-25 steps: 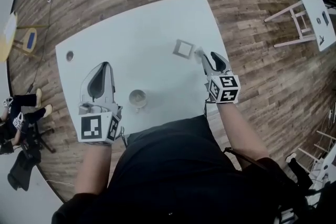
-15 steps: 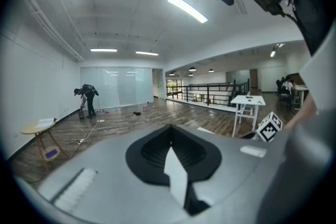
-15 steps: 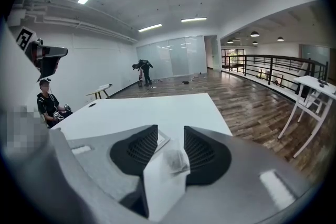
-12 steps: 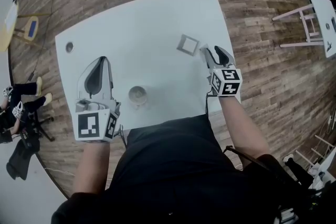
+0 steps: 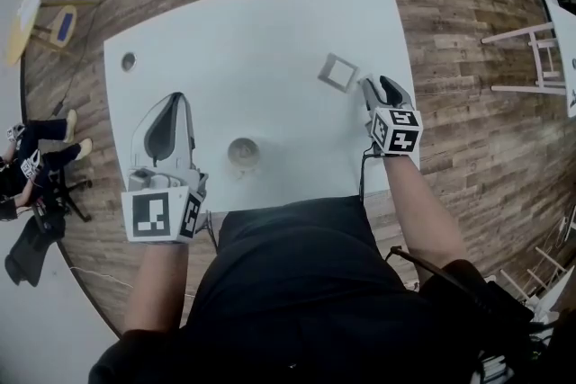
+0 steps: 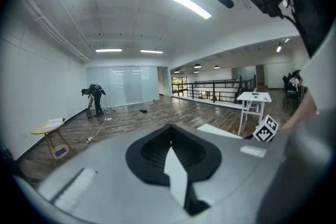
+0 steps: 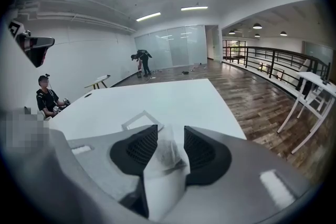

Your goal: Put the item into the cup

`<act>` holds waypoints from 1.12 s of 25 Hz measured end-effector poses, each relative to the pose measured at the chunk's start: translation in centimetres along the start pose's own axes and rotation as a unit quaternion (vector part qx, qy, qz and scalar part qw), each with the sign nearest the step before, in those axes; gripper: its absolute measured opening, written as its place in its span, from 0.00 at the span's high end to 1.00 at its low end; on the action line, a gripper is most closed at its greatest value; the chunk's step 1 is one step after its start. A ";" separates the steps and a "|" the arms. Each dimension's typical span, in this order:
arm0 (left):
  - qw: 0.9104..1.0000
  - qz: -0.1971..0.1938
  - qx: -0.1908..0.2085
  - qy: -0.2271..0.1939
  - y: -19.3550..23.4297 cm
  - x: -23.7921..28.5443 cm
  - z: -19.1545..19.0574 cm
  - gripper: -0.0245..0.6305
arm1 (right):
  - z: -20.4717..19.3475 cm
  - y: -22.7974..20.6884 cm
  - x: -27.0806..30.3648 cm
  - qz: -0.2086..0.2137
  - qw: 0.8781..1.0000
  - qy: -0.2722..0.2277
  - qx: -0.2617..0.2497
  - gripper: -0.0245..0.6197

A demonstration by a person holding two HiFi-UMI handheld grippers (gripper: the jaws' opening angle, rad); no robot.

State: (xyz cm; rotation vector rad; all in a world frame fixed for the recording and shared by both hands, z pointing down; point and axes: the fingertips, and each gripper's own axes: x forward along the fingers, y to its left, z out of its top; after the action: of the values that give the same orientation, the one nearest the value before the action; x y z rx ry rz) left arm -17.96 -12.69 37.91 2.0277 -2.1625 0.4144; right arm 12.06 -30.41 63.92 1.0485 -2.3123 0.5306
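Right gripper (image 5: 373,86), jaws just eased wider, straddled the clear packet (image 7: 168,153) without pinching it, ready to grab it for the cup (image 5: 243,154), while the left gripper (image 5: 175,102) idled, pressed together.

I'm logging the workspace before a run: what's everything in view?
table: one, white, centre, on wood floor
cup: one, pale, table's near edge
square frame: one, grey-white, table's right side
sachet: one, translucent white, near the frame
trestle stand: one, white, floor at right
round side table: one, yellowish, floor at far left
seated bystander: one, dark clothes, floor at left
standing bystander: one, dark clothes, far across room
left gripper: one, grey, jaws together, empty, left of cup
right gripper: one, grey, jaws apart, just been opening, sachet between them
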 end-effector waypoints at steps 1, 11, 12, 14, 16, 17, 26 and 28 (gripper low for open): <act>1.000 0.002 0.000 0.001 0.1 -0.2 0.0 0.95 | -0.2 0.0 0.2 0.003 1.000 0.006 0.000 0.71; 1.000 0.017 0.006 0.000 0.5 -1.3 0.2 0.95 | -0.4 0.1 0.9 0.008 1.000 0.018 -0.005 0.96; 1.000 0.018 0.006 0.000 0.5 -1.5 0.2 0.95 | -0.3 0.2 0.9 0.008 1.000 0.015 -0.006 0.96; 1.000 0.021 0.006 -0.002 0.8 -1.8 0.2 0.95 | 0.0 0.4 0.7 0.007 1.000 0.009 -0.009 0.96; 1.000 0.023 0.005 -0.006 1.0 -2.2 0.3 0.95 | 0.2 0.5 0.4 0.006 1.000 0.002 -0.010 0.96; 1.000 0.023 0.006 -0.008 1.0 -2.3 0.3 0.95 | 0.3 0.6 0.2 0.006 1.000 -0.001 -0.010 0.96; 0.999 0.024 0.000 -0.028 1.6 -3.6 0.6 0.95 | 1.3 1.6 -1.9 0.001 1.000 -0.022 -0.011 0.96; 0.999 0.025 -0.004 -0.033 1.8 -3.7 0.7 0.95 | 1.6 1.8 -2.2 -0.002 1.000 -0.027 -0.015 0.96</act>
State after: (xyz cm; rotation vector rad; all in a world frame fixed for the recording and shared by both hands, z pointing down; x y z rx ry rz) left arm -19.39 -9.29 35.97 2.0148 -2.2539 0.3496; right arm 11.43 -28.95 61.12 1.0668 -2.3574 0.4706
